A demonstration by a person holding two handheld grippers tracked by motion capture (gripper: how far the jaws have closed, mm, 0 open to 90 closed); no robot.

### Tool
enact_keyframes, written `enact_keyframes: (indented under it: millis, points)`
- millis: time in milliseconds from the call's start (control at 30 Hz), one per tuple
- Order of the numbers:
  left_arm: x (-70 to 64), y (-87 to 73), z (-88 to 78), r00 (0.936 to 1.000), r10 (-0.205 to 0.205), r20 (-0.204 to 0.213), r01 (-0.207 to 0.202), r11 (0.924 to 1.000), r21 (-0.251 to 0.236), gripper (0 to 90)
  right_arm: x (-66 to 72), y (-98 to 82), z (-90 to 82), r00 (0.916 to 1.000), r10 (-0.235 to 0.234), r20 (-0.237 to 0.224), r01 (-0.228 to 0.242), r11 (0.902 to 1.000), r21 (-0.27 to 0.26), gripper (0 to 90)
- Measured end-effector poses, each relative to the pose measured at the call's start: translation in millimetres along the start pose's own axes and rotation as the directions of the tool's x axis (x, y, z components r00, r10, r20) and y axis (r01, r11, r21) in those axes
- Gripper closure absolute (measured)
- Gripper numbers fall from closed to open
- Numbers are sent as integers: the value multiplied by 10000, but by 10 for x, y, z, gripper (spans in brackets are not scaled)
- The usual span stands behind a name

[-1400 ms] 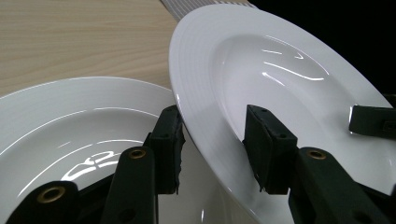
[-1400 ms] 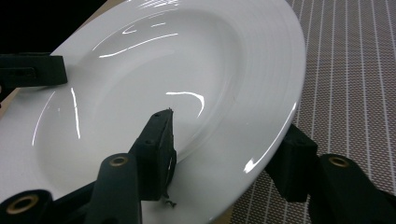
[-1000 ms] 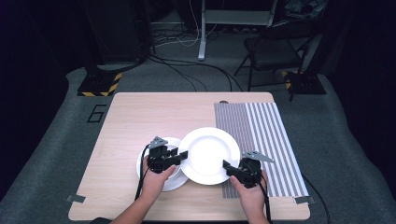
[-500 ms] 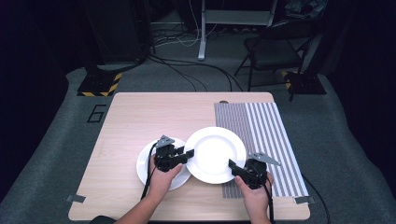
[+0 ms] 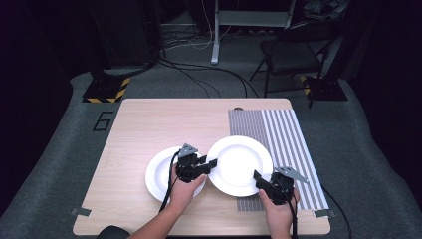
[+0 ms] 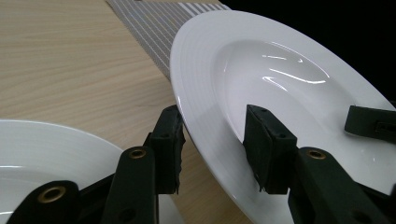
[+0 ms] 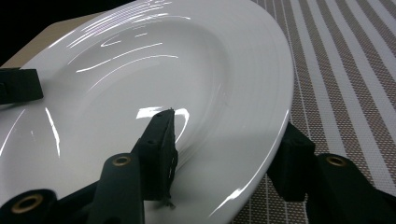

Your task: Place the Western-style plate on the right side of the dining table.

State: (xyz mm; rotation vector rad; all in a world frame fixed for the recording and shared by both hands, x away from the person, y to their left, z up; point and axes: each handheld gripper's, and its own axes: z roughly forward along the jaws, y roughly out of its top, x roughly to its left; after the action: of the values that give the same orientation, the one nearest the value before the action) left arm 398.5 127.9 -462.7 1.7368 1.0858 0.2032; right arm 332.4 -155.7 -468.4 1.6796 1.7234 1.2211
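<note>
Holding a big white plate (image 5: 240, 164) from both sides is the job here, and it takes two careful hands. The wooden table (image 5: 149, 124) is the biggest thing, and a striped mat (image 5: 288, 134) lies on the table's right part. The big white plate hangs just above the table, partly over the mat's left edge, and it looks lifted and a little tilted in the gripper views. A smaller white plate (image 5: 159, 174) sits flat on the table, just left of the big plate. The left gripper (image 5: 208, 164) has its jaws part way closed on the big plate's left rim, one jaw under and one on top. The right gripper (image 5: 259, 177) pinches the near right rim the same way. To do this well, I think both hands should move together and keep the plate level, so it does not slip. Setting it down softly over the mat, away from the small plate, should stop any bump.
</note>
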Motion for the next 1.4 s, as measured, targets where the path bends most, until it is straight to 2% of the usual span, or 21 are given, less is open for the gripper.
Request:
enact_keyframes:
  millis: [300, 600, 767, 1000, 1133, 1400]
  points:
    - [-100, -6, 132, 9996, -25, 284, 26, 10000, -15, 584, -110, -37, -74, 9984, 272, 504, -260, 9994, -244, 484]
    - [-181, 6, 246, 9989, 47, 469, -47, 10000, -16, 588, -202, -67, -144, 9956, 463, 809, -437, 9985, -337, 484]
    - [-210, 1, 301, 9984, 74, 567, -79, 9999, 91, 588, -227, -81, -178, 9936, 368, 1067, -318, 9983, -487, 489]
    - [-239, 1, 354, 9978, 118, 658, -127, 9998, 144, 588, -273, -98, -199, 9916, 570, 1161, -517, 9975, -475, 489]
    - [-242, 3, 373, 9975, 154, 696, -167, 9997, 178, 589, -293, -107, -206, 9922, 474, 1154, -414, 9977, -540, 489]
    - [-281, 33, 418, 9967, 183, 793, -197, 9997, 169, 592, -332, -106, -233, 9908, 600, 1213, -531, 9968, -599, 488]
